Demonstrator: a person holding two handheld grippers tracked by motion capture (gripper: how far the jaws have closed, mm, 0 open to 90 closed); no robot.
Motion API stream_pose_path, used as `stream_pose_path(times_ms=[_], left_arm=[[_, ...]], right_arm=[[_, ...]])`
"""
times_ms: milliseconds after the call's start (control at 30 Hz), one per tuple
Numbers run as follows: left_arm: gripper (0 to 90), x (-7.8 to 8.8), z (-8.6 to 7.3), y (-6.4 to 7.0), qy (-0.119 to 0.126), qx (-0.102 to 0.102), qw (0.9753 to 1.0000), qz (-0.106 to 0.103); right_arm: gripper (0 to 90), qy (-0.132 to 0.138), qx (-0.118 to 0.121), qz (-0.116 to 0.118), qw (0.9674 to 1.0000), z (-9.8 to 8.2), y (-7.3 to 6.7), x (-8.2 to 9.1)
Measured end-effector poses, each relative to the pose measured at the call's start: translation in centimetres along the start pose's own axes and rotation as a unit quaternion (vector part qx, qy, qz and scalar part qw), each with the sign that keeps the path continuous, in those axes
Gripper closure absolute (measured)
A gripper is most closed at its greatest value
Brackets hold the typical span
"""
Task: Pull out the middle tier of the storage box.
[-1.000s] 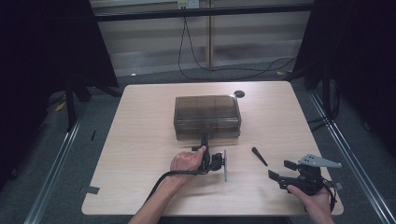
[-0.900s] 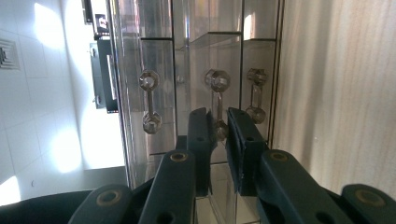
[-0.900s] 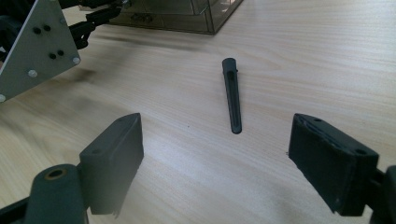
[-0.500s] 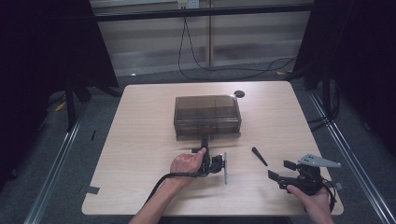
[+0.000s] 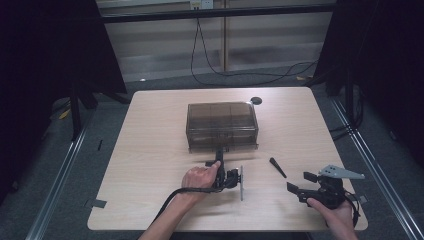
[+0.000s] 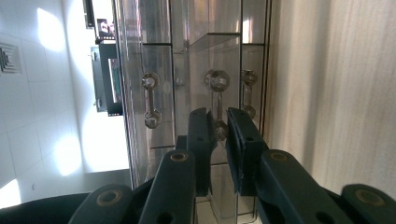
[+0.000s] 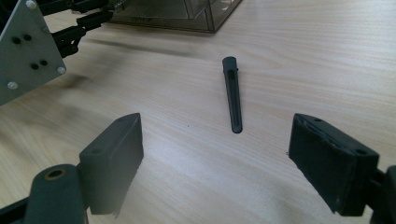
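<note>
Left hand (image 5: 200, 177) comes in from the near edge of the counter (image 5: 150, 150), forearm angled up toward the clear box (image 5: 222, 125). Left gripper (image 6: 217, 128) rolled on its side, pointing at the box's near face, fingers (image 6: 201, 135) closed narrow on a drawer handle (image 6: 216, 100). Right hand (image 5: 332, 212) rests at the counter's near right corner, well apart from the box. Right gripper (image 7: 219, 154) held level, fingers (image 7: 119, 154) spread wide, nothing between them.

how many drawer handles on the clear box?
3 on the clear box front in the left gripper view: one, the middle one between the left hand-held gripper pads, one toward the table. More may be hidden.
</note>
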State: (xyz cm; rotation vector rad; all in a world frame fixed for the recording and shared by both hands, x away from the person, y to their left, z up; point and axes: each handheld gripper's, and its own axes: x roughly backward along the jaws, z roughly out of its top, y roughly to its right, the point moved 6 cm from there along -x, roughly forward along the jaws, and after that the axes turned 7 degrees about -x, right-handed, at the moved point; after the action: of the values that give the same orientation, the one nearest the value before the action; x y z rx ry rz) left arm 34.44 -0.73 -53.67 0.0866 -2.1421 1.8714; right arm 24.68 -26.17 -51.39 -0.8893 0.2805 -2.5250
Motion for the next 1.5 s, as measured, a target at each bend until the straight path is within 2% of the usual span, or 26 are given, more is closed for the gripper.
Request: stream_pose_path(times_ms=[333,400,500,800,967,1100,1267,1333,1367,1467,1500], left_arm=[[80.7,0.6,0.1,0.1,0.003,-0.001,1.0000,0.001],[80.7,0.7,0.1,0.3,0.004,0.005,1.0000,-0.002],[80.7,0.9,0.1,0.2,0.006,-0.001,1.0000,0.001],[80.7,1.4,0.2,0.4,0.011,-0.003,0.9999,0.002],[80.7,1.9,0.2,0.4,0.013,-0.013,0.9998,0.000],[80.7,2.3,0.2,0.5,0.013,-0.013,0.9998,-0.006],[80.7,2.5,0.1,0.5,0.019,-0.014,0.9997,-0.003],[80.7,2.6,0.1,0.6,0.021,-0.010,0.9997,-0.008],[80.7,2.7,0.1,0.5,0.022,-0.013,0.9997,-0.003],[80.7,2.9,0.1,0.5,0.019,-0.021,0.9996,-0.006],[80.7,3.0,0.1,0.5,0.019,-0.018,0.9996,-0.007]], right_arm=[[17.5,-0.001,0.000,0.000,1.0000,0.0,0.0,0.0],[17.5,0.000,0.000,0.000,1.0000,0.0,0.0,0.0],[17.5,0.000,0.000,0.001,1.0000,0.0,0.0,0.0],[17.5,0.000,-0.001,0.001,1.0000,0.0,0.0,0.0],[17.5,0.000,0.000,0.001,1.0000,0.0,-0.1,0.0],[17.4,-0.001,-0.001,0.000,1.0000,0.0,0.0,0.0],[17.4,-0.001,-0.001,0.000,1.0000,0.0,0.0,0.0],[17.4,-0.001,-0.001,0.000,1.0000,0.0,0.0,0.0],[17.4,-0.002,-0.002,0.000,1.0000,0.0,0.0,0.0],[17.4,-0.002,-0.001,0.001,1.0000,0.0,-0.1,-0.1],[17.4,-0.002,0.000,0.001,1.0000,0.0,-0.1,-0.1]])
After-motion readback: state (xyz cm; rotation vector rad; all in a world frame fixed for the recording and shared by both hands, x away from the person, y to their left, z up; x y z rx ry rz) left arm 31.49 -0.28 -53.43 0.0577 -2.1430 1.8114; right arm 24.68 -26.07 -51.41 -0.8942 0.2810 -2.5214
